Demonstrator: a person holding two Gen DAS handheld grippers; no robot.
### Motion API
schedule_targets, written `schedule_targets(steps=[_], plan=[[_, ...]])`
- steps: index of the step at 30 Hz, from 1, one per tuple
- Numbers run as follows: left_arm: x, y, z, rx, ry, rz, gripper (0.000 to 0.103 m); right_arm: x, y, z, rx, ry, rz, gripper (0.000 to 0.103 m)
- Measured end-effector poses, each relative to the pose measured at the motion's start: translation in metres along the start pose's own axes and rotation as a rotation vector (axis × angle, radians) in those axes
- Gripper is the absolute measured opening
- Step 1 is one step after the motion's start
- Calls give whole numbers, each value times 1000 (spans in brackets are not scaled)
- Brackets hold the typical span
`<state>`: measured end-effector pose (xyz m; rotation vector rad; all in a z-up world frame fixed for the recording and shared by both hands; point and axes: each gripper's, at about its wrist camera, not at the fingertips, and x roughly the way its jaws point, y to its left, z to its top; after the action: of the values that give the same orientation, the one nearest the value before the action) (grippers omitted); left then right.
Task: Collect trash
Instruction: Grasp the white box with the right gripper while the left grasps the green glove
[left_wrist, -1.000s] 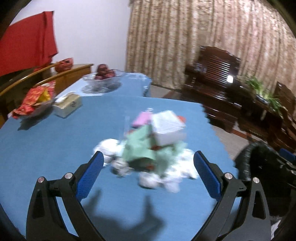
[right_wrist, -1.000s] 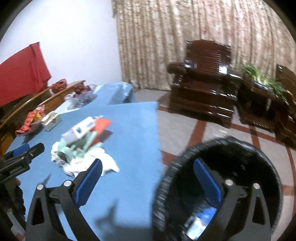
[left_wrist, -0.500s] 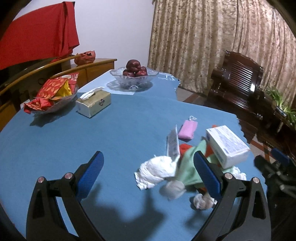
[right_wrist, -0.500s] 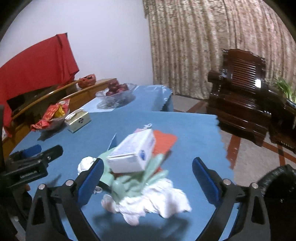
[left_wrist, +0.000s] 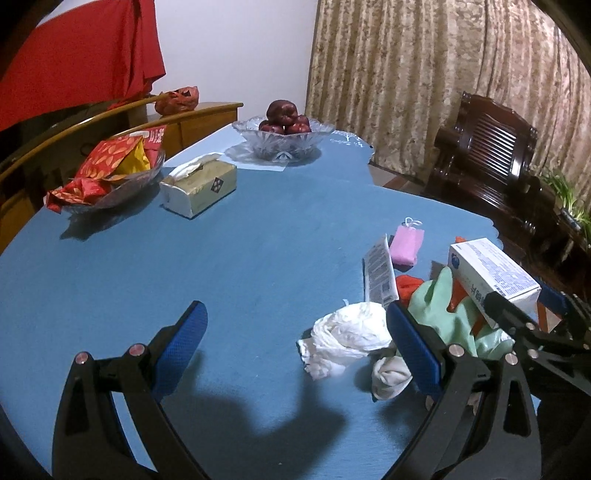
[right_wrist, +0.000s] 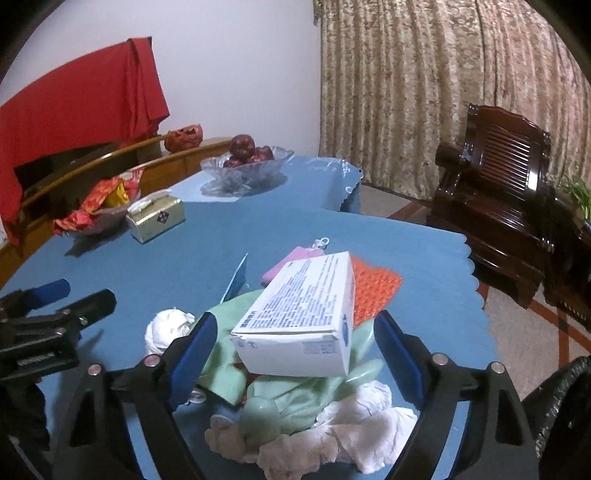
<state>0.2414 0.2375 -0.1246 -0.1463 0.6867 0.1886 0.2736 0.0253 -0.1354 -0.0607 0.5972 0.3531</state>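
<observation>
A trash pile lies near the right edge of the blue table (left_wrist: 184, 266). It holds a white carton (right_wrist: 295, 314), a pale green glove (right_wrist: 288, 398), crumpled tissues (right_wrist: 354, 435), an orange-red mesh sheet (right_wrist: 373, 291), a pink pouch (right_wrist: 288, 262) and a printed leaflet (left_wrist: 380, 273). My right gripper (right_wrist: 295, 328) straddles the carton. Its jaws are closing, and the pads stand a little clear of the carton's sides. My left gripper (left_wrist: 295, 328) is open just left of the pile, with a tissue wad (left_wrist: 347, 332) against its right finger (left_wrist: 413, 350).
A black bin bag (right_wrist: 561, 406) shows past the table's right edge. At the far side stand a tissue box (left_wrist: 199, 188), a glass bowl of red fruit (left_wrist: 284, 136) and a bowl of red snack packets (left_wrist: 110, 173). A dark wooden armchair (left_wrist: 487, 155) stands before the curtain.
My right gripper has swung left from over the black bin to the pile, and its jaws have narrowed around the carton. The left gripper has shifted left, so the pile now sits at its right finger.
</observation>
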Motion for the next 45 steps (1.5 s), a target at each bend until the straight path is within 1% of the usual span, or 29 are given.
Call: schedule_targets(steps=[2, 3, 5, 8, 13, 18, 22, 26, 27, 28, 30, 32, 35, 36, 37, 38, 40, 42, 43, 45], plan=[[1, 0, 0, -3, 1, 3, 95, 4, 0, 0, -2, 7, -2, 74], [0, 0, -1, -4, 1, 3, 95, 6, 0, 0, -5, 12, -3, 73], [0, 0, 0, -2, 3, -1, 95, 9, -2, 0, -5, 24, 3, 65], [0, -5, -1, 6, 4, -7, 95, 8, -8, -1, 9, 29, 15, 63], [-3, -18, -4, 11, 4, -23, 95, -5, -19, -1, 27, 3, 47, 61], [-5, -34, -5, 31, 7, -50, 95, -23, -39, -6, 71, 1, 47, 60], [-4, -50, -9, 51, 16, -82, 94, -38, -55, -19, 105, 17, 35, 59], [-2, -63, -12, 65, 23, -106, 93, -42, -70, -39, 128, 62, 5, 58], [-1, -65, -13, 67, 26, -110, 91, -39, -74, -46, 133, 86, -11, 58], [0, -70, -15, 73, 30, -115, 87, -37, -76, -50, 137, 97, -19, 58], [4, -74, -18, 81, 42, -124, 82, -31, -81, -56, 144, 118, -40, 58], [7, -78, -21, 80, 51, -135, 81, -26, -84, -57, 147, 136, -51, 58], [12, -84, -24, 79, 62, -153, 76, -21, -86, -56, 136, 145, -56, 58], [13, -86, -24, 80, 68, -158, 71, -19, -86, -56, 131, 149, -57, 58], [15, -88, -25, 82, 75, -165, 64, -17, -86, -56, 129, 153, -59, 58], [18, -90, -25, 86, 87, -174, 60, -15, -87, -55, 129, 157, -59, 58], [22, -93, -26, 90, 100, -189, 42, -10, -88, -56, 129, 169, -60, 60], [24, -95, -28, 93, 109, -196, 29, -5, -90, -56, 132, 174, -67, 64], [25, -96, -28, 94, 109, -198, 25, -3, -90, -56, 135, 176, -69, 66], [24, -96, -30, 89, 106, -199, 21, 1, -90, -54, 142, 174, -70, 67]])
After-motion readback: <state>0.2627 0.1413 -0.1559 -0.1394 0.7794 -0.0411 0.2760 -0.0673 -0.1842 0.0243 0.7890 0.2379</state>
